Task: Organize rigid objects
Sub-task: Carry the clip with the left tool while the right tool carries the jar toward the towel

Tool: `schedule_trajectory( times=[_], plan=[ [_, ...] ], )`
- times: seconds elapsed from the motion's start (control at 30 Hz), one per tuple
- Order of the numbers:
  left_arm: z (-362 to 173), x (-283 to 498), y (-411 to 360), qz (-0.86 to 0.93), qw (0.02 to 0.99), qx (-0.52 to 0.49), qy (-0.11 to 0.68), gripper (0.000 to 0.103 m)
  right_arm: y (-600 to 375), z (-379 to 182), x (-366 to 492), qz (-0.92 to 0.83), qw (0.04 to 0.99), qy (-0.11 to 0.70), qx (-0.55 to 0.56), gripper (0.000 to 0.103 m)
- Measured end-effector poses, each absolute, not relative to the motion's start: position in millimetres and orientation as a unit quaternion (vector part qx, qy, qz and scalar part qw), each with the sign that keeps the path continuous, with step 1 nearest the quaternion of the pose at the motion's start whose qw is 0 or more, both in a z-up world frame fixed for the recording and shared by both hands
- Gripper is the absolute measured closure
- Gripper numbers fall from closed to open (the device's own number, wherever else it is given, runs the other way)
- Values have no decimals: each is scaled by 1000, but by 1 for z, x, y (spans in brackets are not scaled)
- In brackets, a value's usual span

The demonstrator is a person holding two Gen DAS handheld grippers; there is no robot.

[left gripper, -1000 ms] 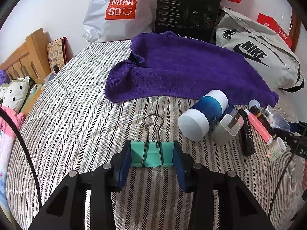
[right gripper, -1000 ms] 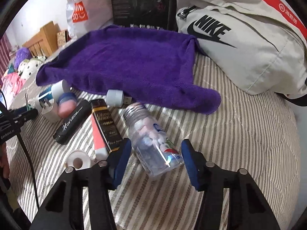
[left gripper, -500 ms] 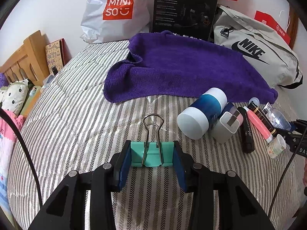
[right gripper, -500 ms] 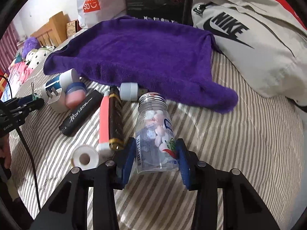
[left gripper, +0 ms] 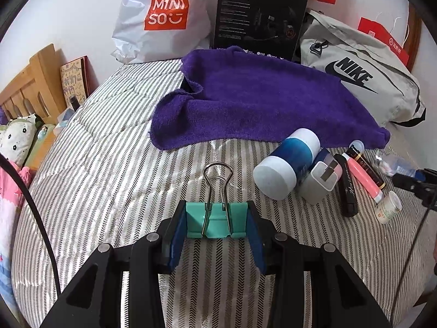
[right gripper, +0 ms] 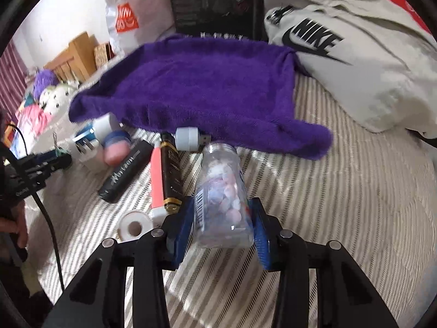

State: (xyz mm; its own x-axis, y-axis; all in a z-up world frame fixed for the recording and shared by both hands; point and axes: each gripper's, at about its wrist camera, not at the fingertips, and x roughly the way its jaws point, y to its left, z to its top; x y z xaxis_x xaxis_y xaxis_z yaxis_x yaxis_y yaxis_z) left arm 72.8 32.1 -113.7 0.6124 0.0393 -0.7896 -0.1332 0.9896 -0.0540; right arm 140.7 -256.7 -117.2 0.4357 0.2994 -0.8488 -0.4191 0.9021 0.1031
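My left gripper (left gripper: 216,224) is shut on a teal binder clip (left gripper: 215,220), its wire handles pointing away over the striped bedspread. My right gripper (right gripper: 222,218) is shut on the base of a clear bottle (right gripper: 221,191) holding pale pink and white pieces, cap end pointing away. Just left of the bottle lie a black-and-gold tube (right gripper: 170,175), a pink tube (right gripper: 156,177), a black case (right gripper: 125,173) and a tape roll (right gripper: 133,225). The left wrist view shows a blue-and-white cylinder (left gripper: 286,162) beside a white charger plug (left gripper: 321,180).
A purple towel (left gripper: 259,104) is spread across the far half of the bed, with a white USB piece (right gripper: 188,139) at its edge. A grey Nike bag (right gripper: 355,54), a black box (left gripper: 259,16) and a white shopping bag (left gripper: 161,19) stand behind. A wooden headboard (left gripper: 27,87) is at far left.
My right gripper's jaws have come together on the clear bottle, which has turned from lying askew to lying in line with the fingers. The left gripper still holds the clip.
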Motion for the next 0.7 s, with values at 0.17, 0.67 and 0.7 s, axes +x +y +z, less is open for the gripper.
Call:
schedule_trajectory(
  times=[0.17,0.67,0.7],
  plan=[
    [-116,76,31,41,893,-50,446,64,-260,-117,142,217,840,494,-59,63],
    [-118,78,28,42,891,-40,450,64,-235,-136,146,214,830,501,-117,61],
    [-118,78,28,41,892,-42,449,64,-237,-136,146,215,831,501,-112,62]
  ],
)
